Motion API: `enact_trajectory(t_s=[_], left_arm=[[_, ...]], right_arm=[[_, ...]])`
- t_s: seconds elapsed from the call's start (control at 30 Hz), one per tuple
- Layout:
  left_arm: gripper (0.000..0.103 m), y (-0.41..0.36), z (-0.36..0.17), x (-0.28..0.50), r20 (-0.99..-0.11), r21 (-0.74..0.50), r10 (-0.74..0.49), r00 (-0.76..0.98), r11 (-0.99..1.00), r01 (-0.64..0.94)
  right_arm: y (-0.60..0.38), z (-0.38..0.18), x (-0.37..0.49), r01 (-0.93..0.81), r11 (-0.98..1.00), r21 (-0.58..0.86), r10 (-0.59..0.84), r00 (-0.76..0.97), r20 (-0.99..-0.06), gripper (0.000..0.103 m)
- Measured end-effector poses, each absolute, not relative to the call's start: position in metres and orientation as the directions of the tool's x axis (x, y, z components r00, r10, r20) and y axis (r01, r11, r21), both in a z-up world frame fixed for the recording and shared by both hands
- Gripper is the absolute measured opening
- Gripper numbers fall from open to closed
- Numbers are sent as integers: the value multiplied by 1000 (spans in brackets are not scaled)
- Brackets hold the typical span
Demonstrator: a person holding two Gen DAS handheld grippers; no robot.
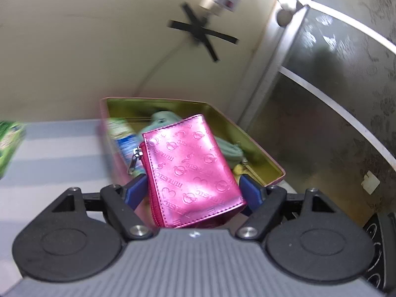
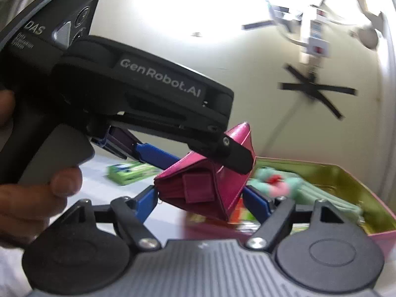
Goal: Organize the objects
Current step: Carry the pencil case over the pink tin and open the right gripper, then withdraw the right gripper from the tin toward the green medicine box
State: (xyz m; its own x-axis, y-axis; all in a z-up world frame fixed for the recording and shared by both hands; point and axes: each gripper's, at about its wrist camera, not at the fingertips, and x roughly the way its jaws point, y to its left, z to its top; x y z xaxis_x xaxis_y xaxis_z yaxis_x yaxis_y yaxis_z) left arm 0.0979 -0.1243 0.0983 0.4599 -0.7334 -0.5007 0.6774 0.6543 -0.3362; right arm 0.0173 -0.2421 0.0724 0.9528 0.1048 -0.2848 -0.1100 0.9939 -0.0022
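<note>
The left gripper has its blue fingers closed against both sides of a shiny pink wallet, lifting it over the near edge of an open tin box. The right gripper sits spread wide around the same wallet, apparently not clamping it. A mint plush lies inside the tin, and a green packet rests farther back on the tabletop.

Metallic pink wallet, embossed with hearts, music notes and lettering, centre frame. Behind it, tin box: gold-green inside, pink outside; mint-green pouch within. Green carton at left edge; blue finger pads.
</note>
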Motion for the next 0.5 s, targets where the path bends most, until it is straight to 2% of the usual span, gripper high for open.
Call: enact_trajectory(t_s=[0.2,0.3,0.37,0.5], left_arm=[[81,-200,89,131,-540,-340,-748,384,612,714],[81,-220,83,137,-557,-315,-720,414,644,697],[81,-222,84,137,-545,-292,-704,455,668,684],[81,-212,91,129,-521,-269,-683,511,700,661]], right_arm=[[-299,66,42,40,999,-12,-42,960,-278,79],[-320,45,48,149,989,1,-143,953,-268,84],[-331,38,50,154,988,22,-141,946,-291,84],[-336,39,39,140,989,50,-121,954,-274,84]])
